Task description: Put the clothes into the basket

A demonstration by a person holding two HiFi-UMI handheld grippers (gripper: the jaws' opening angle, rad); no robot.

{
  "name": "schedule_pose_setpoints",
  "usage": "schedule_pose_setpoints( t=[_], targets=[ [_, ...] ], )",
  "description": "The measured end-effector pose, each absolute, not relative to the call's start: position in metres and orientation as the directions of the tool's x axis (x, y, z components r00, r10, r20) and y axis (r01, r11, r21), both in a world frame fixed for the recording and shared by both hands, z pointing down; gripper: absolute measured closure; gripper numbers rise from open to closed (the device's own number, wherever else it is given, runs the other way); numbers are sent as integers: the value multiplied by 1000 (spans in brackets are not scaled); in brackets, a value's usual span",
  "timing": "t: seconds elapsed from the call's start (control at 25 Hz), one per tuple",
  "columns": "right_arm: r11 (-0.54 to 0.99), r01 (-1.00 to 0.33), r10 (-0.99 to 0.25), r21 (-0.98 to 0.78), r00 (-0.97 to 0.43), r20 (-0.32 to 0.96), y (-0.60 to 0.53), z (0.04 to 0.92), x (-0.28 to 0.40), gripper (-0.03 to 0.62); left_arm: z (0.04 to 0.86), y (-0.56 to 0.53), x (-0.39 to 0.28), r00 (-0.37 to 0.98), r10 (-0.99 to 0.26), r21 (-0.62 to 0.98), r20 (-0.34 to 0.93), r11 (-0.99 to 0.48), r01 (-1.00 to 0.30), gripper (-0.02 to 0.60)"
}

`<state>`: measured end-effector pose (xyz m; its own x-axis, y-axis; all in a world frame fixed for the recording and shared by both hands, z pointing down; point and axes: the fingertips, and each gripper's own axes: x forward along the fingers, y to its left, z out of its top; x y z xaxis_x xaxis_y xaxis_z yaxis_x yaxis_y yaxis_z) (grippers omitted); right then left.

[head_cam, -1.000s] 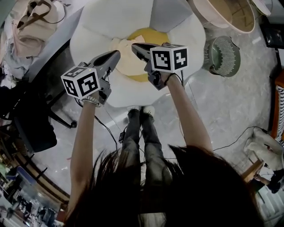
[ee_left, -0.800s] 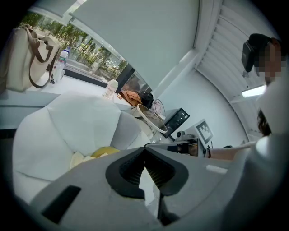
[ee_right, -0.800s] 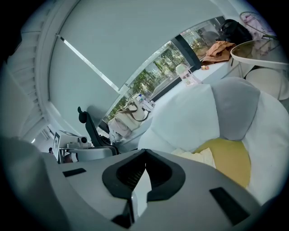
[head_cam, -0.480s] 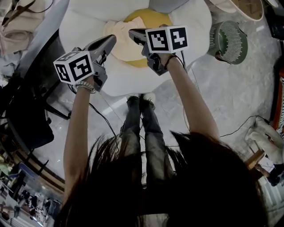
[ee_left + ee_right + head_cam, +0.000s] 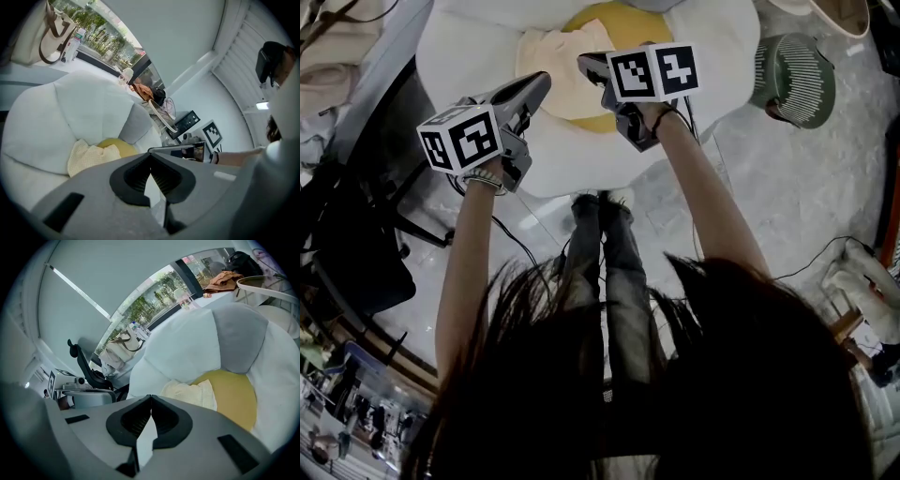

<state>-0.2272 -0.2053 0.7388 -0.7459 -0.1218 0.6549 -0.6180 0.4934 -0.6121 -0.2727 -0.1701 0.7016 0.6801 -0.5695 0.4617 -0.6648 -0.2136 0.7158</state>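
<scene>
Both grippers have sunk toward the flower-shaped cushion (image 5: 478, 56) over the last second. The left gripper (image 5: 542, 82) and right gripper (image 5: 584, 62) now hang just above its middle, tips angled down and near each other. Each has its jaws pressed together with nothing between them (in each gripper's own view the dark pads meet at the tip).

The cream cloth (image 5: 548, 52) lies crumpled on the cushion's yellow centre (image 5: 614, 17) and spills onto a white petal, right under the two tips. Neither tip appears to touch it yet. The basket (image 5: 832, 11) stands on the floor beyond the cushion's right side, well apart from the cloth.

The descent reads as the approach to a pickup. The task looks barely begun, and the jaws will need to spread before they can take the fabric.
</scene>
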Motion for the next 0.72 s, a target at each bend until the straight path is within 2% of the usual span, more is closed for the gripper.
schedule_pose_setpoints(
  t=[0.56,0.72],
  targets=[
    [424,-677,-135,-602,-705,696,-215,811,-237,578,756,-175,-280,693,-539,732,479,-190,-654,571],
    [399,-680,-130,-615,-706,697,-213,825,-241,509,767,-172,-283,694,-528,727,489,-193,-659,571]
  ],
)
